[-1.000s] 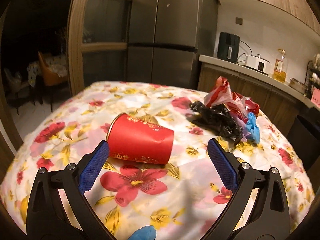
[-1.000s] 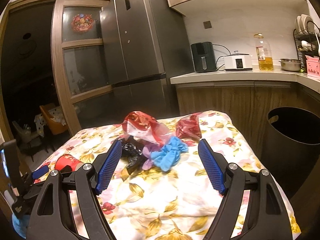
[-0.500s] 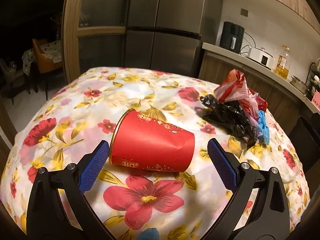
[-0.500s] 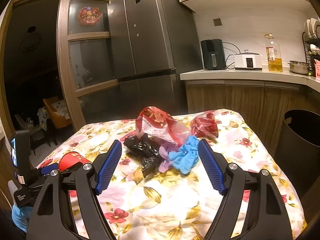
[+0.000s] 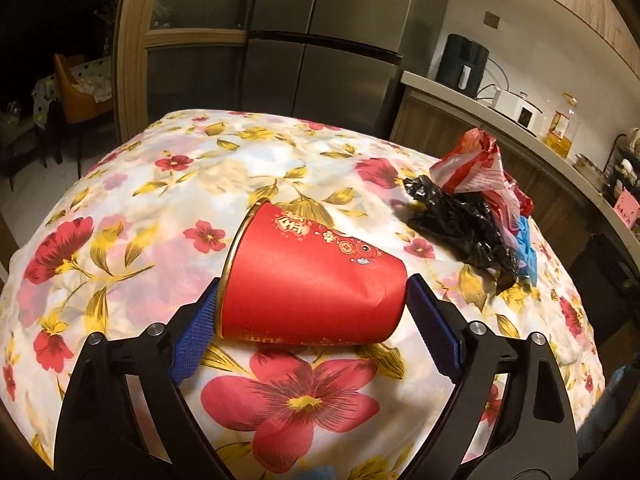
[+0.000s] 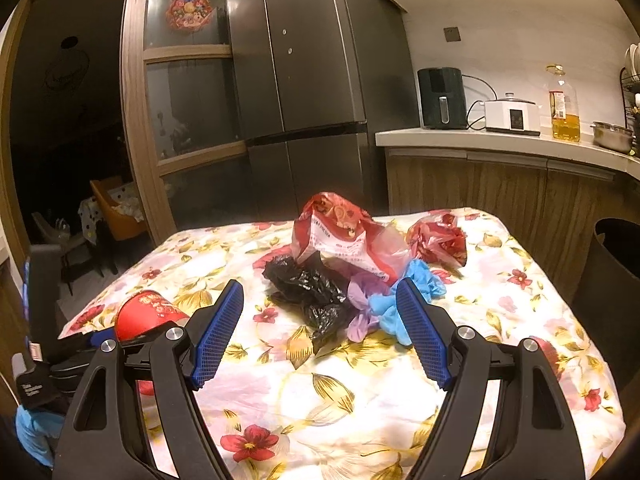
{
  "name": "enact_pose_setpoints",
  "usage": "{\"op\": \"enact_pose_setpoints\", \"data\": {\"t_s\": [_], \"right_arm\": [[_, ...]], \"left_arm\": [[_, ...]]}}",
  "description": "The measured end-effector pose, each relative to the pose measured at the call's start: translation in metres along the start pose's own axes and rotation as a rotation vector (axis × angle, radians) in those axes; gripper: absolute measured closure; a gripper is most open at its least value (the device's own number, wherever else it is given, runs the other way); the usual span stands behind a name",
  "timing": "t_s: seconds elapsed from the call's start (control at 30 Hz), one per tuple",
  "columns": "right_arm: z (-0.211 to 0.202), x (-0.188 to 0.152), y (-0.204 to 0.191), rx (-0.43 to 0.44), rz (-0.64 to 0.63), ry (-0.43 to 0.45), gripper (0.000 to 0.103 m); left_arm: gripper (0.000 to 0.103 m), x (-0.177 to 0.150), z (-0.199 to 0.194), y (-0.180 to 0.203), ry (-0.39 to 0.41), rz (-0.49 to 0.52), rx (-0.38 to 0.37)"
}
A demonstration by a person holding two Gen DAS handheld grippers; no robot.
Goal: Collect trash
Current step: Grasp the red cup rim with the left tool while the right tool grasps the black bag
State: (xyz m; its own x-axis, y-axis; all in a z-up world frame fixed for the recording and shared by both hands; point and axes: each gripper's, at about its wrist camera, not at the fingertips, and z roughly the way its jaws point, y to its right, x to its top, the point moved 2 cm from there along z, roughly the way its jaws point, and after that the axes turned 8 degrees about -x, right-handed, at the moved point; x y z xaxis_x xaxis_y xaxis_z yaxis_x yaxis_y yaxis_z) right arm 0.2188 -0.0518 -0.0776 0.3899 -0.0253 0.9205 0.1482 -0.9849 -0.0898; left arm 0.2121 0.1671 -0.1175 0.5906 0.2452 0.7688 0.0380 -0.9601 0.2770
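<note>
The red paper cup (image 5: 312, 280) is lying on its side on the flowered tablecloth (image 5: 120, 208), rim toward the left. The left gripper (image 5: 312, 312) is standing wide open, its blue pads (image 5: 432, 328) bracketing the cup's rim and base, apparently just touching, not squeezing. The cup is likely light, thin-walled and easily crushed; light pressure across its length should suffice. The right gripper (image 6: 320, 328) is hovering open and empty near the black bag (image 6: 308, 288).

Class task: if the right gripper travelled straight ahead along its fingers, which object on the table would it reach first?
Most likely the black plastic bag, lying nearest between the open right gripper fingers; depth is uncertain.
</note>
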Motion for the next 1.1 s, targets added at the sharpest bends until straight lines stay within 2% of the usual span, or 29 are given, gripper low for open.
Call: {"op": "enact_pose_setpoints", "data": {"t_s": [0.3, 0.53, 0.6, 0.67, 0.77, 0.9, 1.1], "right_arm": [[0.041, -0.016, -0.005, -0.066, 0.002, -0.053, 0.040], [0.064, -0.024, -0.010, -0.066, -0.012, -0.108, 0.060], [0.067, -0.025, -0.010, -0.061, -0.013, -0.121, 0.065], [0.070, -0.027, -0.010, -0.056, -0.012, -0.134, 0.075], [0.072, -0.028, -0.010, -0.051, -0.009, -0.149, 0.083], [0.073, -0.029, -0.008, -0.043, 0.004, -0.153, 0.089], [0.069, -0.028, -0.008, -0.032, 0.000, -0.140, 0.096]], "left_arm": [[0.024, -0.001, -0.003, 0.004, 0.021, 0.018, -0.006], [0.028, -0.002, -0.001, 0.002, 0.014, 0.007, -0.023], [0.033, -0.002, -0.001, 0.002, 0.013, 0.006, -0.032], [0.059, -0.003, 0.001, 0.002, 0.002, 0.003, -0.039], [0.059, -0.004, 0.008, -0.002, -0.028, -0.013, -0.034], [0.063, -0.004, 0.007, -0.003, -0.025, -0.025, -0.050], [0.083, -0.004, 0.005, 0.001, -0.025, -0.006, -0.071]]}}
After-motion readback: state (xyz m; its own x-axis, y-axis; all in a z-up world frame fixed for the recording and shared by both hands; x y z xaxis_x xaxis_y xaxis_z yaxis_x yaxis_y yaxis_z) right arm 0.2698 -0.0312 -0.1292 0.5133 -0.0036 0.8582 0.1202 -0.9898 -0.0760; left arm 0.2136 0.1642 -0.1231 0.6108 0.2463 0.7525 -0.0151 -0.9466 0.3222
